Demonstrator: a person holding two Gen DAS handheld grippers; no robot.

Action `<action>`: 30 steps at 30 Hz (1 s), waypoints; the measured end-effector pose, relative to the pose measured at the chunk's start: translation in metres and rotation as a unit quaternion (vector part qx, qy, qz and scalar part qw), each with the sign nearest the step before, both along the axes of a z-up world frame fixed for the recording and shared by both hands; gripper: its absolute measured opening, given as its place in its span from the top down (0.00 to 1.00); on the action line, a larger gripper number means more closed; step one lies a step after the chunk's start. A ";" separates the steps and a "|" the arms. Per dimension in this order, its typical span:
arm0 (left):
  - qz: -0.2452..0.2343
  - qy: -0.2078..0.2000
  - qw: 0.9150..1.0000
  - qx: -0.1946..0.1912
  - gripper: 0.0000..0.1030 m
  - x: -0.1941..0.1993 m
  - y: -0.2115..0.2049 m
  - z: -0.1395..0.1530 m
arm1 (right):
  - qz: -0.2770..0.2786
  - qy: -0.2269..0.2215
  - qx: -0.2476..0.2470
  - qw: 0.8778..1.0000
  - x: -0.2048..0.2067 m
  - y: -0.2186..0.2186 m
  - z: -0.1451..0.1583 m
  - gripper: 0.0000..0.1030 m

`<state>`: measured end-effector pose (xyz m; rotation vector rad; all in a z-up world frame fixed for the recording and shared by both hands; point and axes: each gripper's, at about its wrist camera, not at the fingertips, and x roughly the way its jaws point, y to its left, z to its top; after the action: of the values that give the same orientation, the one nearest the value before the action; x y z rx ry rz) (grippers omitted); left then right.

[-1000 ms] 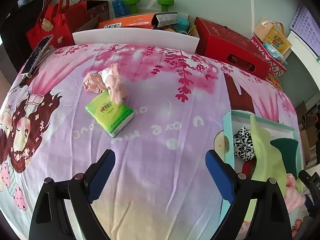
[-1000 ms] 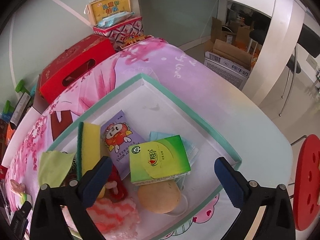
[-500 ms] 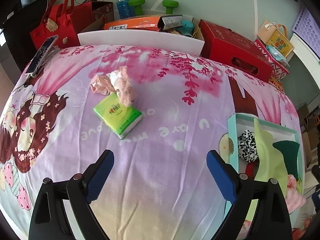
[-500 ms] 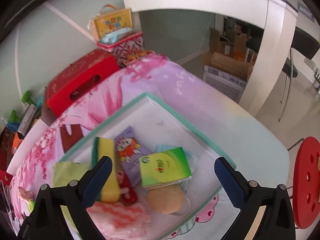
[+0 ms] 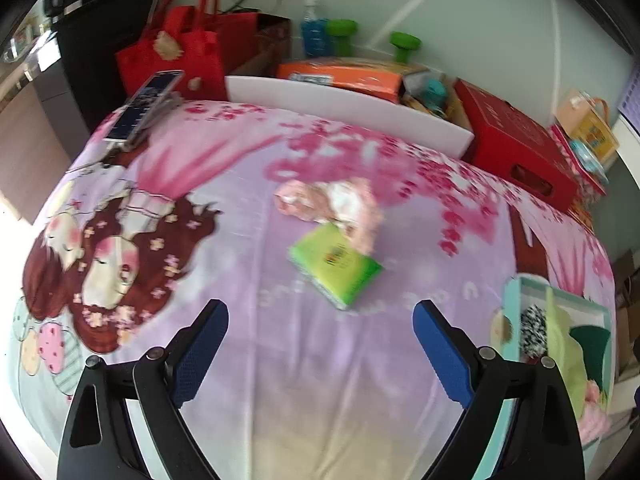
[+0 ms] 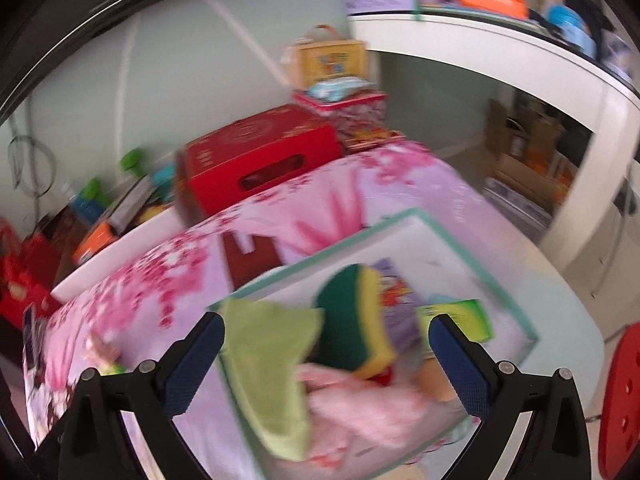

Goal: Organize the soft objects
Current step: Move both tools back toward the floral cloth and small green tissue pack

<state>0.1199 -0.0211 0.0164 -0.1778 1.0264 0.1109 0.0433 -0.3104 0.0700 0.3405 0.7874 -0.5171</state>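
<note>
1. My left tool (image 5: 320,344) is spread wide, holding nothing, above the cartoon-print cloth (image 5: 248,248) on the table.
2. Ahead of it I see a green tissue pack (image 5: 336,266) lying flat, touching a crumpled pink cloth (image 5: 332,204) at its far side.
3. My right tool (image 6: 326,354) is also wide and empty, over the teal-rimmed tray (image 6: 486,272).
4. In the tray: light green rag (image 6: 272,364), green-yellow sponge (image 6: 356,320), pink fluffy cloth (image 6: 360,408), second green tissue pack (image 6: 464,318). View blurry.
5. A red box (image 6: 256,164) sits behind the tray.
</note>
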 end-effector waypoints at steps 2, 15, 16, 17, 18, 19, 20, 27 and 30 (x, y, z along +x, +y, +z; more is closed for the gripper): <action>0.012 0.000 1.000 0.001 0.09 0.000 0.013 0.001 | 0.022 -0.001 -0.003 1.000 0.007 0.015 0.000 0.00; 0.068 -0.008 0.998 -0.011 0.09 -0.004 0.080 0.008 | 0.144 0.009 -0.004 0.990 0.051 0.104 -0.027 0.00; 0.071 -0.008 0.997 -0.012 0.09 -0.004 0.084 0.008 | 0.152 0.011 -0.002 0.988 0.054 0.109 -0.031 0.00; 0.073 -0.007 0.997 -0.012 0.09 -0.004 0.087 0.007 | 0.165 0.016 0.000 0.986 0.058 0.117 -0.036 0.00; 0.074 -0.007 0.997 -0.013 0.09 -0.004 0.090 0.007 | 0.171 0.018 0.000 0.985 0.060 0.122 -0.039 0.00; 0.076 -0.006 0.997 -0.011 0.09 -0.003 0.094 0.007 | 0.177 0.020 -0.001 0.984 0.062 0.127 -0.041 0.00; 0.078 -0.005 0.997 -0.009 0.09 -0.003 0.096 0.007 | 0.184 0.020 -0.002 0.983 0.064 0.132 -0.044 0.00; 0.076 0.003 0.997 -0.005 0.09 0.012 0.103 0.001 | 0.228 0.032 0.012 0.973 0.080 0.158 -0.064 0.00; 0.074 -0.003 0.997 -0.013 0.09 0.021 0.103 -0.002 | 0.239 0.041 0.015 0.970 0.084 0.163 -0.071 0.00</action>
<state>0.1409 0.0819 0.0141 -0.2772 1.0080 0.2311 0.1272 -0.1474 -0.0015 0.1482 0.9235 -0.0669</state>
